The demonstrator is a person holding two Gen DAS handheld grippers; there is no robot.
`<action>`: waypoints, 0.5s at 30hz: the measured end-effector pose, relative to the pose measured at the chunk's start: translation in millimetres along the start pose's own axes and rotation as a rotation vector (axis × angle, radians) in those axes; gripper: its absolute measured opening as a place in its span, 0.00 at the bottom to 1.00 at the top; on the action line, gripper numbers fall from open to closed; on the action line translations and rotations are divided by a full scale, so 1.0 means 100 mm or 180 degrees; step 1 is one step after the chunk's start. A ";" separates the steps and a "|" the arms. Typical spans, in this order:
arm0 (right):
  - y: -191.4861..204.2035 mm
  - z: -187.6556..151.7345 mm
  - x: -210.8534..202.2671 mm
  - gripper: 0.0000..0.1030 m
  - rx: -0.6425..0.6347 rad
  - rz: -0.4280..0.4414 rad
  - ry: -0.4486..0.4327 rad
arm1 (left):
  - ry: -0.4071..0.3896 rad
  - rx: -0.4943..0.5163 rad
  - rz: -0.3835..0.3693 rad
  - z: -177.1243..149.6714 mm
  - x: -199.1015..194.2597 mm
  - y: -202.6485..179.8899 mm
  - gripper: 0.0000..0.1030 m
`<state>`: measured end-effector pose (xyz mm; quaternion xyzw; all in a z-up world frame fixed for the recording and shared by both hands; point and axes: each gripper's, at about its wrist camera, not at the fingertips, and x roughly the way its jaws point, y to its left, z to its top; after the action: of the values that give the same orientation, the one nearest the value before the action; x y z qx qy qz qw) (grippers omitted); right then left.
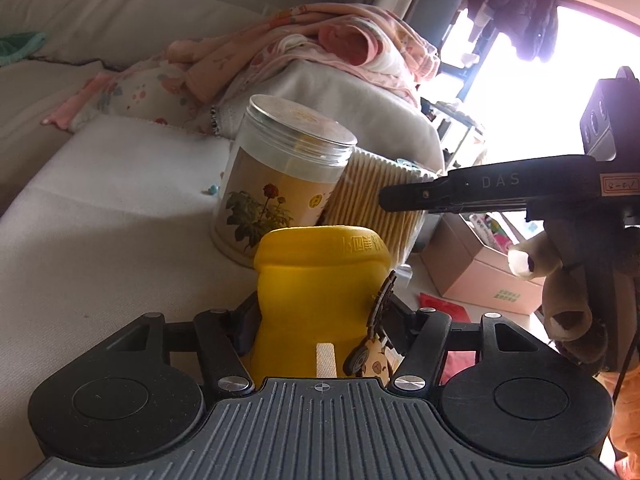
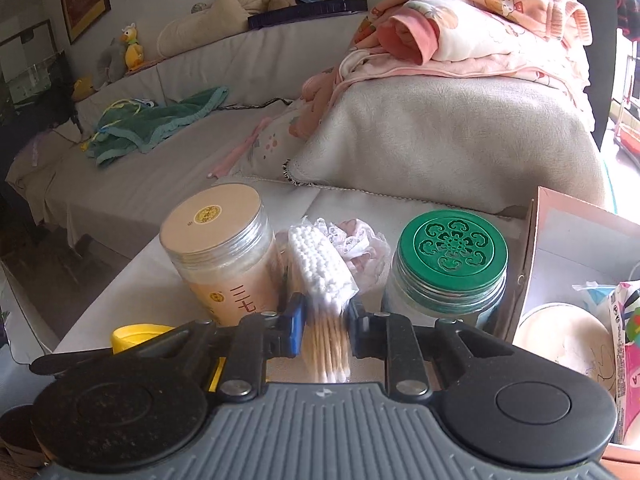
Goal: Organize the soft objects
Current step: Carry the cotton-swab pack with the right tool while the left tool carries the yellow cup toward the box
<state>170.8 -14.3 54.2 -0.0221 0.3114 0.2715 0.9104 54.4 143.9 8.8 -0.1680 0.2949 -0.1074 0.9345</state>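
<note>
My left gripper (image 1: 316,320) is shut on a soft yellow squeezy item (image 1: 320,280) with a small cartoon tag, held low over the sofa seat. Behind it stand a clear jar with a flower label (image 1: 280,184) and a pack of cotton swabs (image 1: 376,200). My right gripper (image 2: 324,320) is shut on that cotton swab pack (image 2: 320,272); its dark finger (image 1: 460,192) shows in the left wrist view reaching to the pack. The flower jar (image 2: 224,256) stands left of the pack and a green-lidded jar (image 2: 452,264) right of it. A yellow edge (image 2: 136,336) shows low left.
Pink children's clothes (image 2: 472,28) lie on a grey folded blanket (image 2: 440,140). A teal towel (image 2: 152,120) lies on the far sofa seat. An open pink cardboard box (image 2: 560,248) with items stands right. A brown plush toy (image 1: 560,280) hangs at right.
</note>
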 end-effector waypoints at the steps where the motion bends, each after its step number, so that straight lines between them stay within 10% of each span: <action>1: 0.02 0.04 -0.06 0.19 -0.0020 -0.0014 -0.0042 | 0.0009 0.0061 0.0005 0.03 -0.02 -0.05 0.64; 8: -0.04 0.52 -1.15 0.19 -0.0018 0.0027 -0.0866 | -0.0498 0.0646 -0.0094 0.80 -0.46 -0.72 0.64; 15: -0.40 0.47 -2.35 0.19 -0.0060 -0.0628 -0.1587 | -0.0735 0.0872 -0.0382 1.66 -0.42 -1.50 0.64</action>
<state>62.3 -152.0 222.9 0.0067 0.0713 0.1814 0.9808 103.0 60.3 214.6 -0.0677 0.1578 -0.1820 0.9682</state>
